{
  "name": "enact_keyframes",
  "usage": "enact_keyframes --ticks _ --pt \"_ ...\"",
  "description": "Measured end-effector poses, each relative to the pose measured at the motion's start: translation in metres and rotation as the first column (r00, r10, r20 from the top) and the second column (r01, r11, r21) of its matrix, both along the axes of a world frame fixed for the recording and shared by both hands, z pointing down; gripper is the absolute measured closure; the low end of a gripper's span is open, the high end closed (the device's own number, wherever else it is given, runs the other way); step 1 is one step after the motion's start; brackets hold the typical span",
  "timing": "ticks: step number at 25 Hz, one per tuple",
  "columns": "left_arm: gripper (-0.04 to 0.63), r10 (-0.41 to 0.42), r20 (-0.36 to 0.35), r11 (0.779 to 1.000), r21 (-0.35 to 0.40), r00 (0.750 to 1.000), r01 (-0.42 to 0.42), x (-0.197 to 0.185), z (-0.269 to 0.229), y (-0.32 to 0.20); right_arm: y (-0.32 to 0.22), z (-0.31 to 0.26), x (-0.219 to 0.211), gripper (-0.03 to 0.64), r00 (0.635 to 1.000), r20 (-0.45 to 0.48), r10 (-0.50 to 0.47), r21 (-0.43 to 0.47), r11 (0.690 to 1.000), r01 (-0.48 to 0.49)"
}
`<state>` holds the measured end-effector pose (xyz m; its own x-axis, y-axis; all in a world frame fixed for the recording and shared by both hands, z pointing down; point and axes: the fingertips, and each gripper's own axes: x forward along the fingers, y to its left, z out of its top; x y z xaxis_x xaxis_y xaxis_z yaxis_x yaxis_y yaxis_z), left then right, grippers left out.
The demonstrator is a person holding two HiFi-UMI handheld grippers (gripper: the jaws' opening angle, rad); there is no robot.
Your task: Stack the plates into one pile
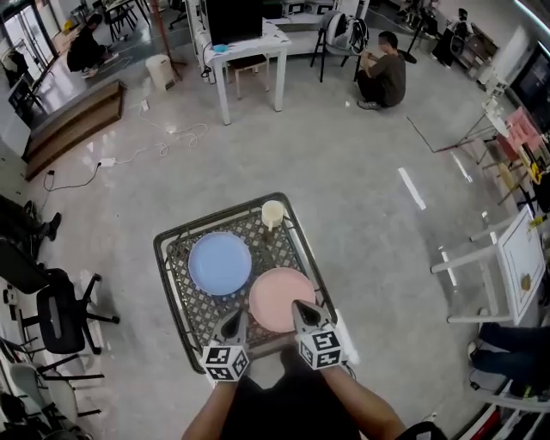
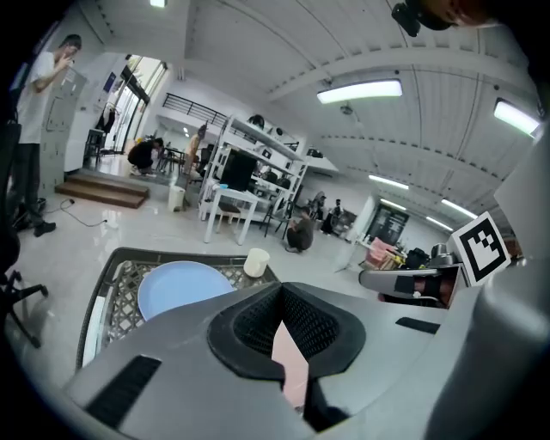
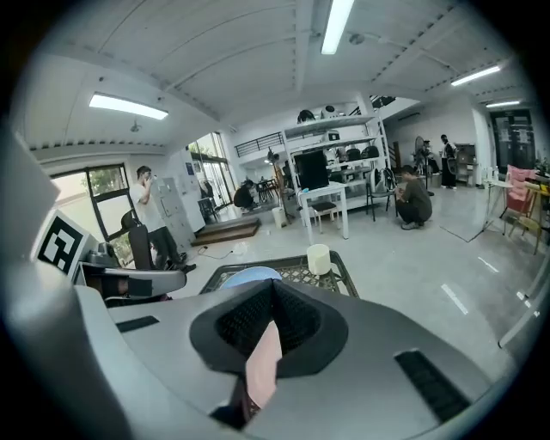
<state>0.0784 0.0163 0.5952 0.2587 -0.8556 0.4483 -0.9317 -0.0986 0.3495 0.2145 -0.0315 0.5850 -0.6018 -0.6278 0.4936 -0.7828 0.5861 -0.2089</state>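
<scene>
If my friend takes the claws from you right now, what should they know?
Left claw: shut, holding nothing, at the table's near edge.
Right claw: shut, holding nothing, tip over the pink plate's near rim.
Blue plate and pink plate lie side by side on the mesh table; a cream cup stands at the far edge.
Done: nothing stacked yet.
Left: set one plate on the other.

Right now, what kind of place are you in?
Probably a big workshop or lab: a white table holding a monitor, metal shelves stacked with gear, and cables trailing over the bare grey floor.
</scene>
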Motion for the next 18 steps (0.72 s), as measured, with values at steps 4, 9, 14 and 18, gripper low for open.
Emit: enact_keyframes --ticks 4,9,14,18 --pt "0.581 -0.059 0.005 0.998 -0.017 0.998 0.059 0.018 0.013 -0.009 -0.020 0.017 0.028 0.607 0.999 -0.016 -0.031 -0.020 0.999 0.031" --pt "0.581 -0.107 0.018 0.992 -0.064 0.994 0.108 0.030 0.036 -0.008 -0.032 0.046 0.051 0.607 0.998 -0.041 -0.048 -0.069 0.997 0.045" --pt "0.581 -0.159 0.016 0.980 -0.116 0.987 0.160 0.030 0.067 -0.012 -0.042 0.085 0.060 0.607 0.994 -0.077 -0.076 -0.136 0.989 0.065" --pt "0.581 -0.205 0.016 0.961 -0.185 0.979 0.204 0.024 0.100 -0.010 -0.045 0.120 0.064 0.607 0.987 -0.124 -0.105 -0.212 0.974 0.077"
